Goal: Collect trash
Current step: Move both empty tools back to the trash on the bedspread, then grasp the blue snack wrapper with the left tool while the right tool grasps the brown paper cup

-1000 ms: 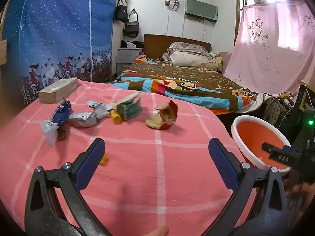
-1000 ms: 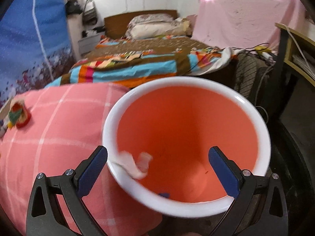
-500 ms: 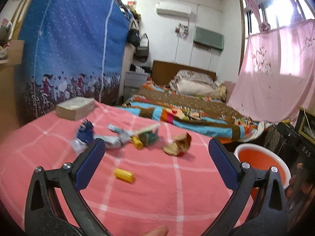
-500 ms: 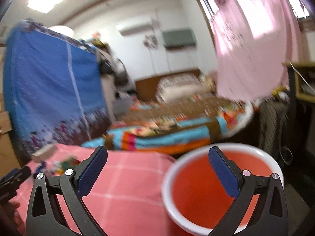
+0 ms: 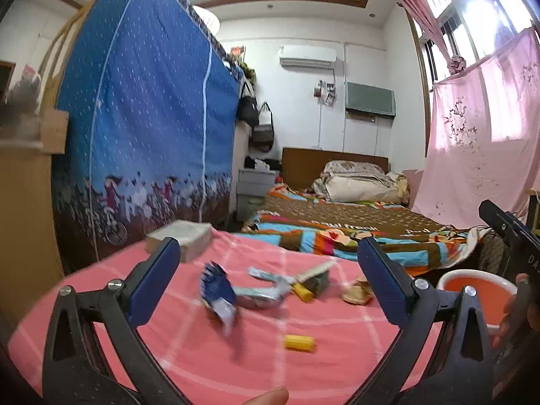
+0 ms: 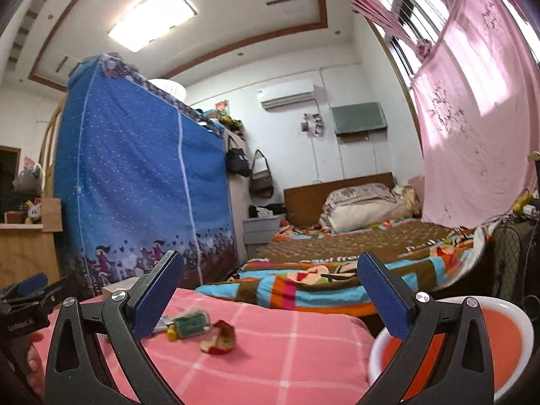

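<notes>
Trash: a loose scatter lies on the pink checked cloth (image 5: 168, 344) ahead of the left gripper (image 5: 266, 287), with nothing gripped.
Blue wrapper (image 5: 217, 290): crumpled, shiny, smeared by blur, nearest of the cluster, sitting between the left gripper's blue pads in that view.
Silver wrapper (image 5: 260, 298): just beside the blue one, flattened and creased.
Yellow cylinder (image 5: 299, 342): alone on the cloth, closer to the camera, apart from the rest (could be a small tube or cap; too small to tell).
Green carton (image 6: 190, 324): squashed, a small yellow piece touching it.
Red-and-cream scrap (image 6: 219, 337): curled and open like a torn cup, nearest the cloth's right edge.
Bin (image 6: 506, 347): white rim, orange inside, off the cloth's right edge, below the right gripper (image 6: 270, 295).
Left claw: spread wide, empty, tilted up over the cloth.
Right claw: spread wide too, empty, pointed across the room.
Risk one: thin wrappers may slip flat under the pads, so a shallow pinch could close on cloth instead.
Risk two: the yellow cylinder looks ready to roll if nudged sideways, perhaps off the edge.
Risk three: light scraps may flutter past the rim if let go beside the bin.
</notes>
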